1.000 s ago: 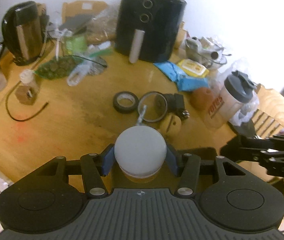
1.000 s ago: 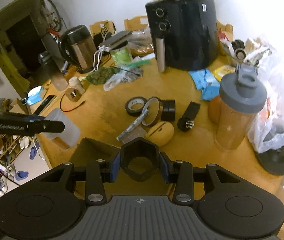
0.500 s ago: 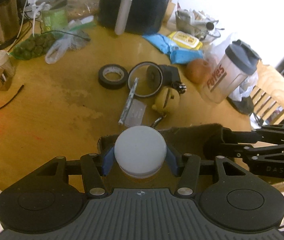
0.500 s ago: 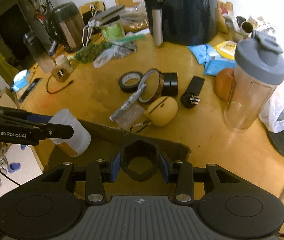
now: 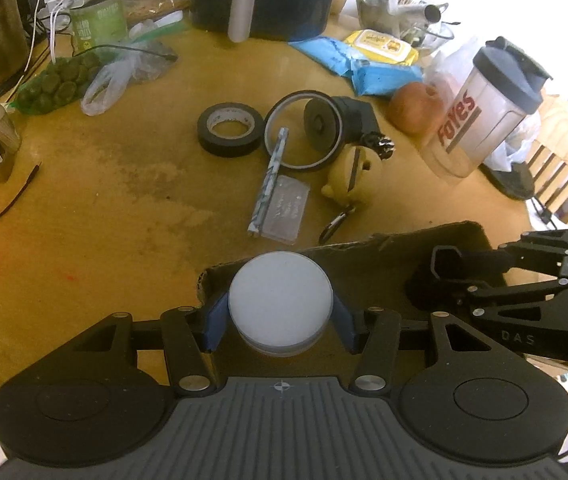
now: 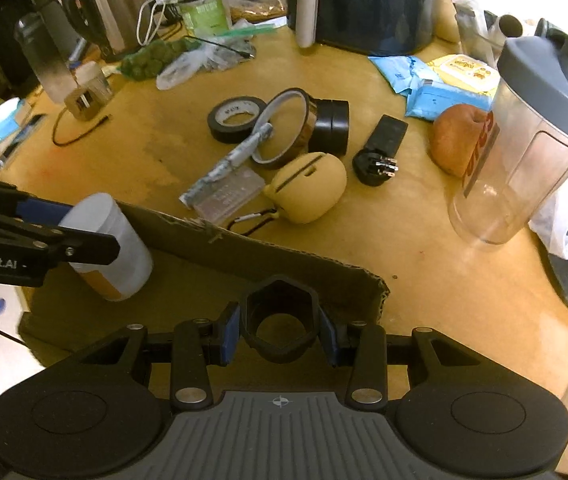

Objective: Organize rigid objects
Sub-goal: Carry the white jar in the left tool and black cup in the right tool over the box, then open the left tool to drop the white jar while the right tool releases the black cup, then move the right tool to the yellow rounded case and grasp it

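Both grippers carrying parts over the cardboard box [image 6: 244,256], for drop-in.

Left gripper [image 5: 280,312] is clamping its blue pads on a white-capped jar [image 5: 280,300], tilted down over the box's left end. Right gripper [image 6: 280,330] is squeezing a black hex ring [image 6: 280,320] near the box's far wall. Tape rolls [image 6: 236,118], yellow case [image 6: 307,188] & black plug adapter [image 6: 379,150] are lying on the table [image 6: 124,152] beyond, prob. next to sort.

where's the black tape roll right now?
The black tape roll lies flat mid-table in both wrist views, just left of the thin amber tape ring that leans on a black puck, with the cardboard box nearer the cameras.
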Tool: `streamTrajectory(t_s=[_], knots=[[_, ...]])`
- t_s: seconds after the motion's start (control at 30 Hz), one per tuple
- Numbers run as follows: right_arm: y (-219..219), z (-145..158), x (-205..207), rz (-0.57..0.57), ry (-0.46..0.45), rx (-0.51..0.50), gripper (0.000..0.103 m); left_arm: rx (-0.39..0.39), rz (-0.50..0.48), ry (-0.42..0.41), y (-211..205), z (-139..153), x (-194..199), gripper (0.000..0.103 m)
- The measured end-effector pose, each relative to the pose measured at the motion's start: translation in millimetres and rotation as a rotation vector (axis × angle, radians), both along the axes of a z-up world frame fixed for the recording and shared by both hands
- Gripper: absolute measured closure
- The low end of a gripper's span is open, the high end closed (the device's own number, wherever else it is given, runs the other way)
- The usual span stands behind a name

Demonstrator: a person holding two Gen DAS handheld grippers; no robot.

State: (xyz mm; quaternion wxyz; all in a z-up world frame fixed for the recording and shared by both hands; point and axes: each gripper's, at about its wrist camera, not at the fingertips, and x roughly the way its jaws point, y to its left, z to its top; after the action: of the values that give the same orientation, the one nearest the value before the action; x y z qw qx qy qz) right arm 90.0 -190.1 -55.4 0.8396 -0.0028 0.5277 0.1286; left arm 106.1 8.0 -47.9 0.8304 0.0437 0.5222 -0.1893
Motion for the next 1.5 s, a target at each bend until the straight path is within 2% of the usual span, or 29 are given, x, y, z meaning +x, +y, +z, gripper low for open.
streamTrajectory(t_s=[0.23,0.37,0.43,0.5,0.53,0.57,0.67,0.77,0.93,1.5], knots=[[-3,-6,8,-0.019,-0.004,-0.040,0.059,0.031,0.043,-0.006,0,-1,1,0.050],[-2,-7,9,-0.014,-0.009,-0.041,0.059,0.017,0.073,-0.013,3,1,-2,0.050],[-1,-7,9,-0.007,-0.012,-0.048,0.059,-0.006,0.090,-0.045,5,9,-6,0.050],[-2,-4,8,-0.005,-0.025,-0.049,0.056,-0.018,0.100,-0.058,7,16,-8,0.050],[-2,-3,7,-0.004,-0.028,-0.046,0.050,-0.024,0.108,-0.062,8,19,-9,0.050],[-2,-1,6,-0.005,-0.035,-0.042,0.038,-0.031,0.116,-0.066,10,22,-10,0.050],[-2,7,1,-0.007,-0.052,-0.003,0.023,-0.042,0.133,-0.074,14,29,-12,0.050],[-1,15,-5,-0.013,-0.067,0.026,0.011,-0.050,0.151,-0.065,20,34,-13,0.050],[-3,28,-14,-0.054,-0.093,0.045,0.001,-0.083,0.184,-0.024,30,34,-12,0.050],[-10,42,-22,-0.160,-0.107,0.014,0.000,-0.092,0.201,-0.040,40,38,-15,0.050]])
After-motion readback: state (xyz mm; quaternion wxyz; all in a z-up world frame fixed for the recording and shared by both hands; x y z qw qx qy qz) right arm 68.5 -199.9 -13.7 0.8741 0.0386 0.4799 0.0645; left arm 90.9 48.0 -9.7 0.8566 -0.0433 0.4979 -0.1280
